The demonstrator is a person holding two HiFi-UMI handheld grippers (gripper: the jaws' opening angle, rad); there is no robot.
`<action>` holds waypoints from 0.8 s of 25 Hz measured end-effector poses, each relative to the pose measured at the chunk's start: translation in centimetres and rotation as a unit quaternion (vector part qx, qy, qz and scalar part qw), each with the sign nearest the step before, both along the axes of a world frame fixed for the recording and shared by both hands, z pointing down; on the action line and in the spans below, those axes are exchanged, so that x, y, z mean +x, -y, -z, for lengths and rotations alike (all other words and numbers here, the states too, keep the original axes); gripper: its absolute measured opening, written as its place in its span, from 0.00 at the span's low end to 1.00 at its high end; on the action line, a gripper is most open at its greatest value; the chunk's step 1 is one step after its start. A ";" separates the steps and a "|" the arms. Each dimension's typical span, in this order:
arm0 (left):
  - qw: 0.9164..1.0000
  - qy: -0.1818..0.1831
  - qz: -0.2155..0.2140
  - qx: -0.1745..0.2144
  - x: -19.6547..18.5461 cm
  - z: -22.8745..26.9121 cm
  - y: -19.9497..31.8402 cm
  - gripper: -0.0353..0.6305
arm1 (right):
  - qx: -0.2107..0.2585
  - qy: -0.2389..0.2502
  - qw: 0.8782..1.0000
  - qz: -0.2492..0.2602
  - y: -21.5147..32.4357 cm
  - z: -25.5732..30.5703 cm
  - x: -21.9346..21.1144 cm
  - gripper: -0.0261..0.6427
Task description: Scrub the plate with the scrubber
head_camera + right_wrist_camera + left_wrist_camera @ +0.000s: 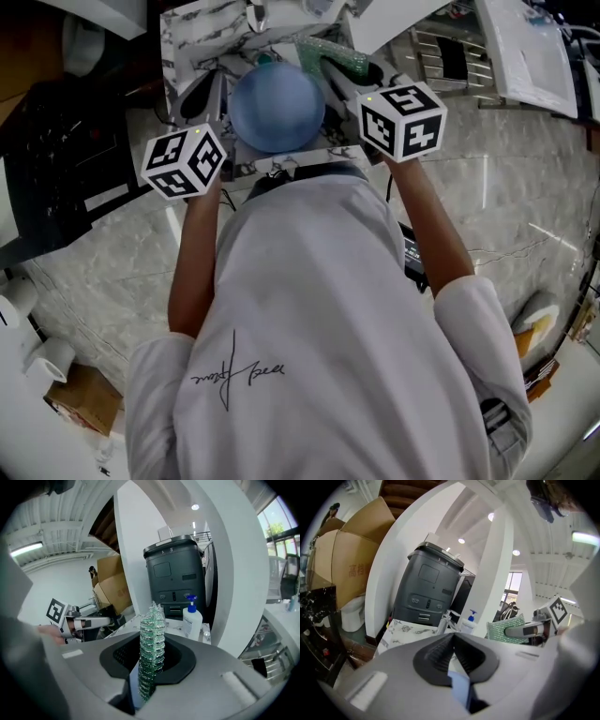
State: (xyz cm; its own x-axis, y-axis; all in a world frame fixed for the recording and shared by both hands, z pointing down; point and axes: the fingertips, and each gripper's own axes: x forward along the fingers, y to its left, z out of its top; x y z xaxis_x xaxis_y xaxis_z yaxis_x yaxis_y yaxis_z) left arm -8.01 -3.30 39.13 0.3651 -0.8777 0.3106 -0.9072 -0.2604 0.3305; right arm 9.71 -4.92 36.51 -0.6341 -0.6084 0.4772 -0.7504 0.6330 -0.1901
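Observation:
My right gripper (151, 657) is shut on a green mesh scrubber (153, 634) that stands upright between its pads. In the head view the scrubber (334, 52) pokes out past the right gripper (349, 71), above the sink. From the left gripper view the scrubber (506, 629) shows side-on to the right. My left gripper (453, 642) has its pads a narrow gap apart with nothing between them. It is held beside the right one, at the left (201, 90). I cannot pick out a plate in any view. A round blue shape (277, 105) covers the person's head between the grippers.
A dark grey bin (429, 588) stands behind the sink, with a pump bottle (469, 620) and a tap (444, 619) in front of it. Cardboard boxes (347, 559) are stacked at the left. A marble counter (487, 216) surrounds the person; a wire rack (450, 58) sits far right.

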 end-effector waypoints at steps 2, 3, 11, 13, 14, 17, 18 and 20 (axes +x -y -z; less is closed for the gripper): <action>1.000 0.002 0.002 0.007 0.3 1.1 -0.7 0.13 | 0.027 0.002 1.000 -0.004 -0.6 1.7 0.2 0.14; 1.000 0.002 0.001 0.010 0.4 1.6 -1.2 0.13 | 0.041 0.005 0.999 -0.009 -1.0 2.5 0.3 0.14; 0.999 0.016 0.021 0.019 -0.4 5.0 -4.6 0.10 | 0.102 0.043 0.993 -0.036 -4.2 7.4 1.2 0.14; 0.999 0.013 0.022 0.024 -0.1 5.8 -5.1 0.09 | 0.104 0.053 0.992 -0.041 -4.5 8.1 1.7 0.14; 0.999 0.013 0.022 0.028 0.0 6.2 -5.4 0.09 | 0.102 0.058 0.992 -0.043 -4.6 8.4 2.0 0.14; 0.999 0.025 0.020 0.040 0.2 7.6 -6.3 0.08 | 0.098 0.074 0.991 -0.053 -5.1 9.3 2.7 0.14; 0.998 0.029 0.020 0.043 0.3 8.0 -6.5 0.08 | 0.098 0.077 0.991 -0.055 -5.2 9.6 3.0 0.14; 0.998 0.034 0.023 0.049 0.3 8.6 -6.7 0.08 | 0.099 0.079 0.990 -0.055 -5.1 10.2 3.4 0.13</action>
State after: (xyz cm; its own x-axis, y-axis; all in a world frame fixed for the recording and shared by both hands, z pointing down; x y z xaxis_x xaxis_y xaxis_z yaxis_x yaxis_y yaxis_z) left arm -7.72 3.37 30.57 0.3053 -0.9200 0.2457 -0.9381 -0.2462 0.2436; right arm 13.09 0.21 26.34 -0.6157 -0.7498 0.2422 -0.7879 0.5856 -0.1903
